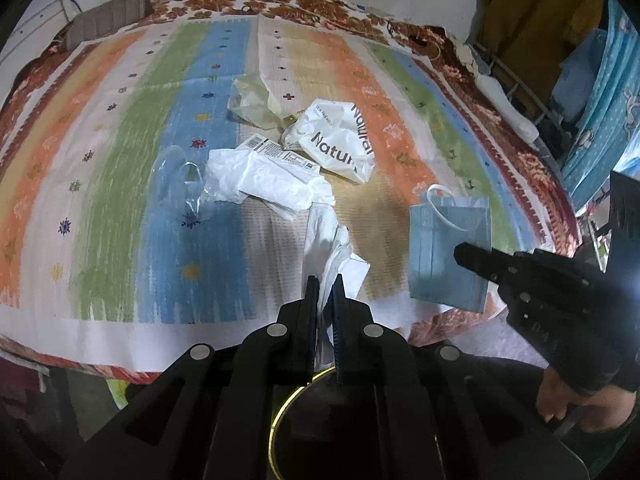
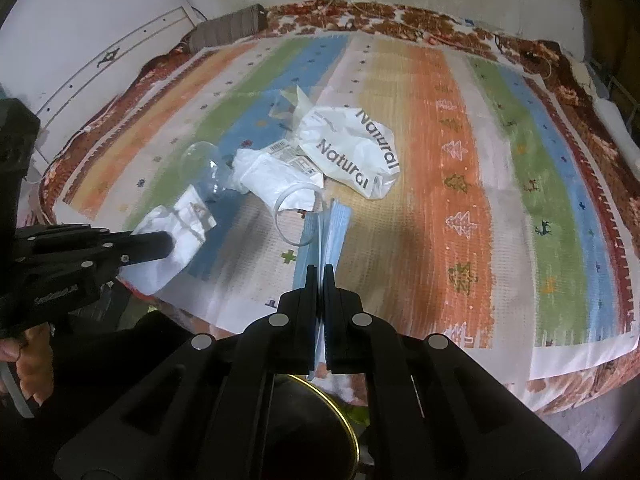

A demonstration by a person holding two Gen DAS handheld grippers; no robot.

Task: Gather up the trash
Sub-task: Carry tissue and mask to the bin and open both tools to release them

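- We see the left gripper jaws nearly closed, pinching a white tissue between them.
- Right gripper jaws clamped on a blue face mask; its ear loop hangs forward.
- Remaining litter on the striped bed cover: "Natural" bag, clear plastic, crumpled white wrapper; all well ahead of both jaws.

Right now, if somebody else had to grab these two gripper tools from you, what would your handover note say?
Left gripper: shut on a white tissue.
Right gripper: shut on a blue face mask.
Both are held near the bed's front edge, above a dark bin with a gold rim.
Not dropped in yet.
Left on the striped bedspread: the white "Natural" bag, crumpled white plastic, clear plastic wrap, a cream bag.
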